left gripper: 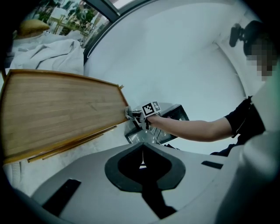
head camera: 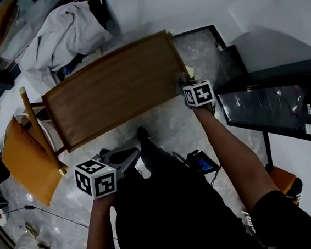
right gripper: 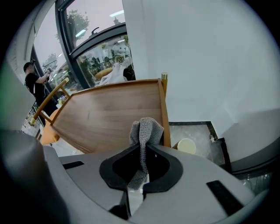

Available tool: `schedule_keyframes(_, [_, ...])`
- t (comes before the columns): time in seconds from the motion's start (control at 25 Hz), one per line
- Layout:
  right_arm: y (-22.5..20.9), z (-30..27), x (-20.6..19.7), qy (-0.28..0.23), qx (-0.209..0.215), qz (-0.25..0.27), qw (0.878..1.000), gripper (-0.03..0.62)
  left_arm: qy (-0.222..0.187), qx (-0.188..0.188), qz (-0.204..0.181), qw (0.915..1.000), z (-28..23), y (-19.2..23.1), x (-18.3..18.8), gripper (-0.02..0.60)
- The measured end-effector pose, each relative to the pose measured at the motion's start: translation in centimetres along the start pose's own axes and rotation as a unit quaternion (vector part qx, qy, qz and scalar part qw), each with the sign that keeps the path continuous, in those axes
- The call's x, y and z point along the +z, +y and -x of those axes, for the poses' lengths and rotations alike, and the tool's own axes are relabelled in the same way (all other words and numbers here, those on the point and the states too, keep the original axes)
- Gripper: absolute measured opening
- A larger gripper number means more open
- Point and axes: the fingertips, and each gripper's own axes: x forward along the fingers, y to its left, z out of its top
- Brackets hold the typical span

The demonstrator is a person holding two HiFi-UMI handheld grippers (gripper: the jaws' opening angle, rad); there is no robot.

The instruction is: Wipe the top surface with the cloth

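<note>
Place: an indoor room, part living space and part workroom; which of the two cannot be told.
Floor: pale marbled stone floor (head camera: 166, 120), with a thin cable (head camera: 29, 207) trailing across it.
Walls: plain white wall (head camera: 198, 0).
Glazing: tall dark-framed window (right gripper: 94, 52) with greenery outside.
Furniture: long wooden worktop (head camera: 108, 93), with an orange chair (head camera: 29, 162) just beside it.
Clutter: a heap of white fabric (head camera: 60, 37) beyond the worktop and a dark flat screen (head camera: 269, 106) set low by the wall.

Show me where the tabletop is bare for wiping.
The rectangular wooden tabletop is bare throughout, orange chair to right edge. Only that edge is crowded: the right tongs clamp the grey knitted cloth there.
</note>
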Motion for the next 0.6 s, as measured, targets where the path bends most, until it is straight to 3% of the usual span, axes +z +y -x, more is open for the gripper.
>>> schedule_keyframes(0.08, [1.6,0.7,1.4,-0.035,0.032,0.008,0.999,0.035,-0.025,0.004,0.013,0.9996,1.2,0.0,0.0,0.011])
schedule_keyframes(0.16, [5.5,2.3,3.2,-0.078,0.103,0.020,0.991,0.035,-0.072,0.001,0.027,0.9970,3.1,0.1,0.5,0.011])
schedule_keyframes(0.24, [10.9,5.1,5.0,-0.120,0.191,0.034,0.974,0.035,-0.139,-0.011,0.027,0.9899,5.6,-0.2,1.5,0.011])
schedule_keyframes(0.32, [16.3,8.8,6.6,-0.150,0.282,0.020,0.947,0.035,-0.201,-0.024,0.007,0.9793,8.1,-0.9,2.5,0.011])
schedule_keyframes(0.4, [21.3,13.2,8.0,-0.167,0.376,-0.021,0.911,0.035,-0.243,-0.031,-0.022,0.9693,10.6,-1.9,3.0,0.011])
schedule_keyframes(0.44, [23.8,15.7,8.6,-0.177,0.426,-0.035,0.887,0.035,-0.257,-0.033,-0.041,0.9650,11.9,-2.6,3.0,0.011])
schedule_keyframes(0.52, [28.6,21.2,9.2,-0.206,0.512,-0.033,0.833,0.035,-0.276,-0.044,-0.092,0.9558,14.3,-4.5,2.6,0.011])
schedule_keyframes(0.6, [32.1,26.5,9.4,-0.238,0.565,-0.016,0.790,0.035,-0.296,-0.065,-0.140,0.9425,16.7,-6.9,1.9,0.011])
